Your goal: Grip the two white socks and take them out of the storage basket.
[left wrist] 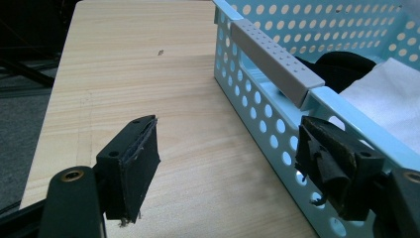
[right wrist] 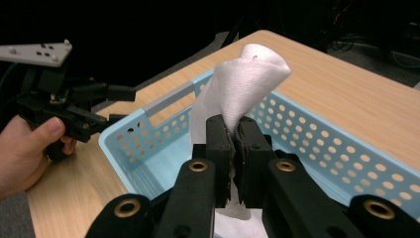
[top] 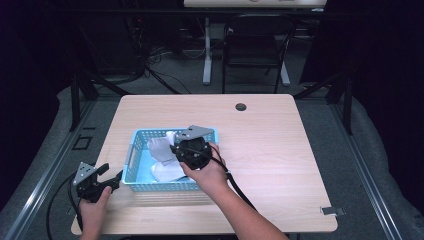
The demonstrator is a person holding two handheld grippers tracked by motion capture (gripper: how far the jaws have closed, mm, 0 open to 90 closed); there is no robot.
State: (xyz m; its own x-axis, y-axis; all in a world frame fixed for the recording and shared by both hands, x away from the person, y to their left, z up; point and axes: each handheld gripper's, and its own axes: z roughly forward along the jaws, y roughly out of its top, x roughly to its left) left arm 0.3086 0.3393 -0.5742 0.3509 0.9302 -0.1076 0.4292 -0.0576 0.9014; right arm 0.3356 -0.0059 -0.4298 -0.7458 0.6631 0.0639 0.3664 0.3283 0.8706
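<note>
The right gripper (right wrist: 236, 148) pinches a soft white cloth (right wrist: 247, 79) over the perforated light-blue plastic basket (top: 131, 155), while the left gripper (left wrist: 233, 163), jaws spread, straddles its near-left corner.

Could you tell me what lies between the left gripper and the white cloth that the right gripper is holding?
The blue basket's perforated end wall with its grey handle stands between the left gripper and the white cloth, shown in the right gripper view.
</note>
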